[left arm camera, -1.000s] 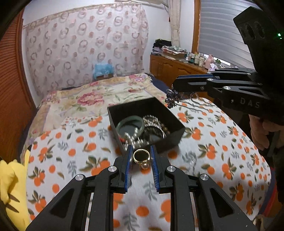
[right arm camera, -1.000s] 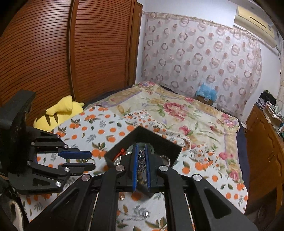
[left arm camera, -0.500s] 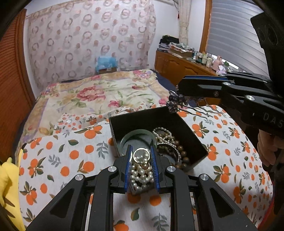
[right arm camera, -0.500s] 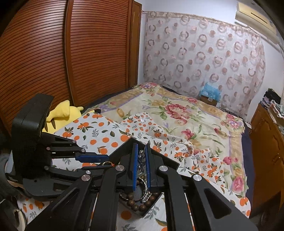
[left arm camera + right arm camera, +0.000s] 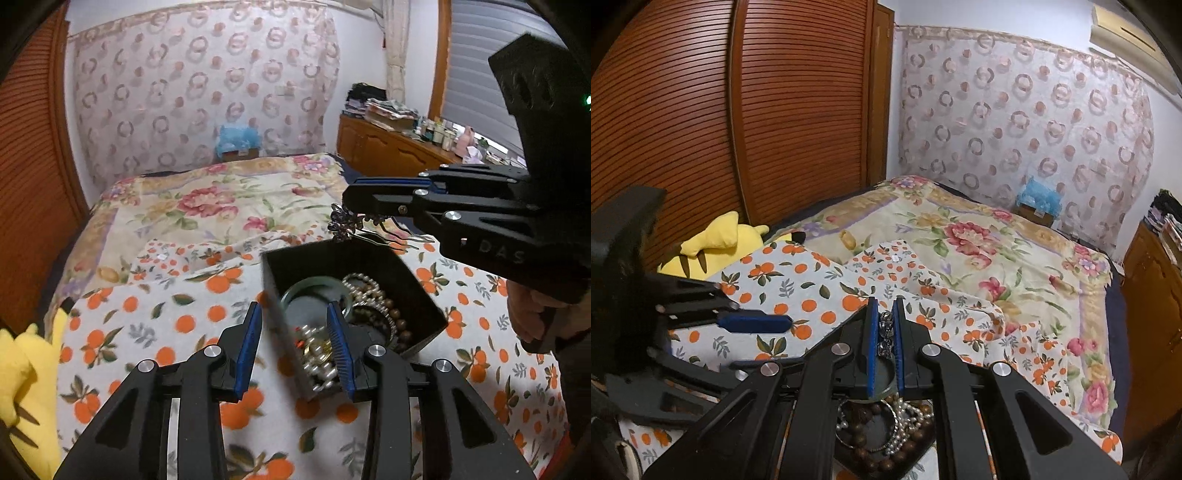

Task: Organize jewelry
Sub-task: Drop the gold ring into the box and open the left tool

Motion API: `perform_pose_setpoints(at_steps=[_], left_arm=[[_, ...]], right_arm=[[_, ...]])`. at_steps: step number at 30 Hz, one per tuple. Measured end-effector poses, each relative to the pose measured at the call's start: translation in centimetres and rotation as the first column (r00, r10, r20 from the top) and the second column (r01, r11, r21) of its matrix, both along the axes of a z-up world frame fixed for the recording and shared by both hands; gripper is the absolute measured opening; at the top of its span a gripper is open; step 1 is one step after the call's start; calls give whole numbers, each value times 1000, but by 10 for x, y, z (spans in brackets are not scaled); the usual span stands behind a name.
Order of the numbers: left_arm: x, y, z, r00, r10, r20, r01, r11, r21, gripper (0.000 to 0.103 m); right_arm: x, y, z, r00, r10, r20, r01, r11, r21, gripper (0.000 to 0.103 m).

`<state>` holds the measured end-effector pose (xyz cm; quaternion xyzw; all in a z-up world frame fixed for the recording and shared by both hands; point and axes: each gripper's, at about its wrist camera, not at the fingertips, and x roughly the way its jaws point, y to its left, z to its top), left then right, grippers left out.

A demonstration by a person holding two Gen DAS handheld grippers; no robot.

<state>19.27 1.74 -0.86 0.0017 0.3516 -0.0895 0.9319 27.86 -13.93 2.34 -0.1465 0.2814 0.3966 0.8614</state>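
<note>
A black open box (image 5: 424, 295) sits on the orange-print cloth (image 5: 166, 321). It holds a green bangle (image 5: 314, 291), brown bead bracelets (image 5: 391, 317) and pearls (image 5: 321, 365). My left gripper (image 5: 295, 350) is open and empty, its jaws spread over the box's near corner. A gold ring with a pearl (image 5: 321, 347) lies in the box between them. My right gripper (image 5: 351, 199) is shut on a dark metal hair ornament (image 5: 341, 223) above the box's far edge. In the right wrist view the ornament (image 5: 885, 332) sits between the jaws, above the box's beads (image 5: 882, 435).
A floral bedspread (image 5: 207, 199) lies beyond the cloth. A yellow plush toy (image 5: 22, 369) lies at the left edge, also in the right wrist view (image 5: 716, 240). A wooden dresser (image 5: 388, 147) stands at the right, a slatted wardrobe (image 5: 701, 110) at the left.
My left gripper has opened and let the gold pearl ring fall into the box. My right gripper, still shut on the hair ornament, has moved over the box's far edge.
</note>
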Motion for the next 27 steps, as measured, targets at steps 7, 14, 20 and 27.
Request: perform_pose_setpoints(at_steps=[7, 14, 20, 27], left_arm=[[-15, 20, -6, 999, 30, -17, -30, 1000, -8, 36], [-23, 23, -10, 999, 30, -26, -31, 999, -20, 36], [-33, 19, -12, 1000, 14, -27, -15, 1000, -24, 43], [-46, 14, -17, 999, -9, -36, 7, 999, -37, 46]], right_arm=[[-1, 17, -23, 999, 28, 14, -28, 998, -51, 9], [-5, 27, -40, 999, 31, 36, -27, 995, -97, 10], [-13, 21, -37, 1000, 21, 10, -20, 998, -67, 11], [-40, -15, -27, 999, -25, -23, 25, 1000, -6, 13]])
